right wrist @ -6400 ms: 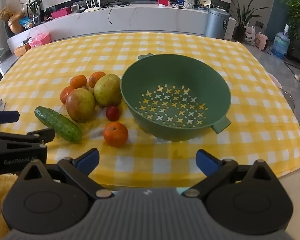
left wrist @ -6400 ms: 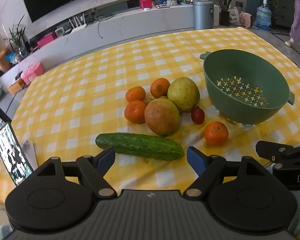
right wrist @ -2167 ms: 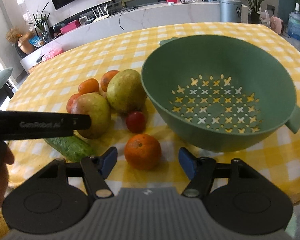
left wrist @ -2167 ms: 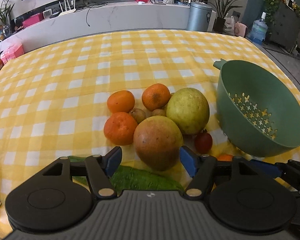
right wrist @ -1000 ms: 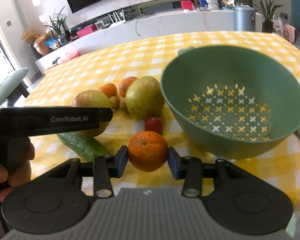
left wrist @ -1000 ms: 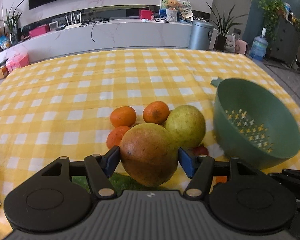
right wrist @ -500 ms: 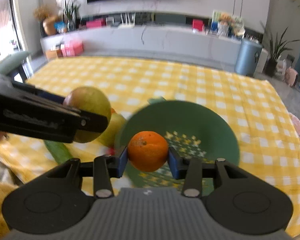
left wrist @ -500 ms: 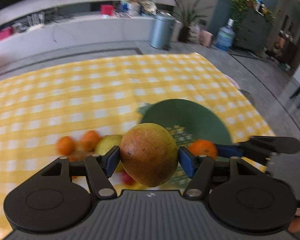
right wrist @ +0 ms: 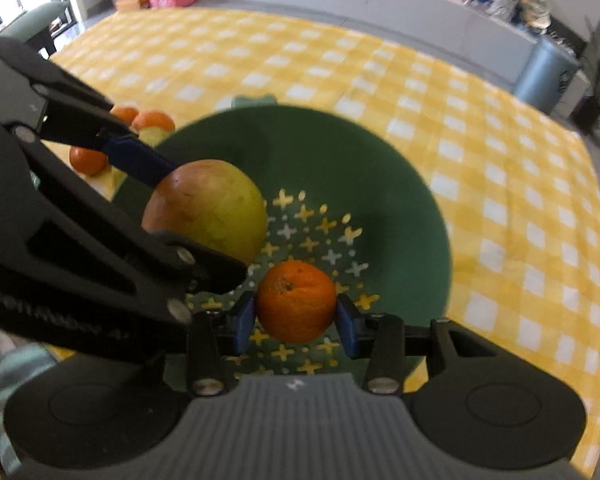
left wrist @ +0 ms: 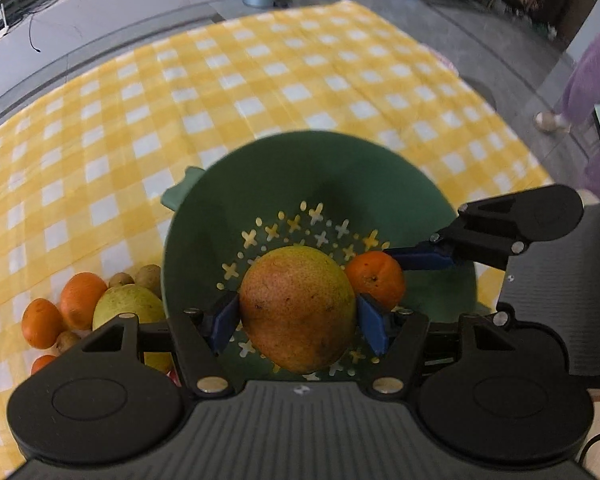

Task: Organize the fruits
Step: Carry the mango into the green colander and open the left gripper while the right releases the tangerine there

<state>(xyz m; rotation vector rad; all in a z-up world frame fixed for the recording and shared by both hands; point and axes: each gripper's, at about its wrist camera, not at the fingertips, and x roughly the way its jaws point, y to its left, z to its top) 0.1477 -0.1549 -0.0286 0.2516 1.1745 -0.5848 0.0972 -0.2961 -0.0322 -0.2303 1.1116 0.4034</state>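
My left gripper (left wrist: 298, 322) is shut on a large red-green mango (left wrist: 298, 308) and holds it over the inside of the green colander (left wrist: 320, 172). Just to its right, my right gripper (right wrist: 296, 318) is shut on an orange (right wrist: 296, 300), also above the colander's (right wrist: 340, 152) perforated bottom. In the right wrist view the mango (right wrist: 208, 208) and the left gripper's blue pad (right wrist: 140, 158) sit at the left. The orange (left wrist: 376, 278) shows beside the mango in the left wrist view.
Left of the colander lie a green mango (left wrist: 128, 308), several oranges (left wrist: 80, 294) and small brown fruits (left wrist: 148, 276) on the yellow checked tablecloth (left wrist: 220, 80). A person in purple (left wrist: 588, 80) stands beyond the table's right edge.
Both grippers have swung right with their fruit, from beside the colander to directly over its inside, and now tilt more steeply downward.
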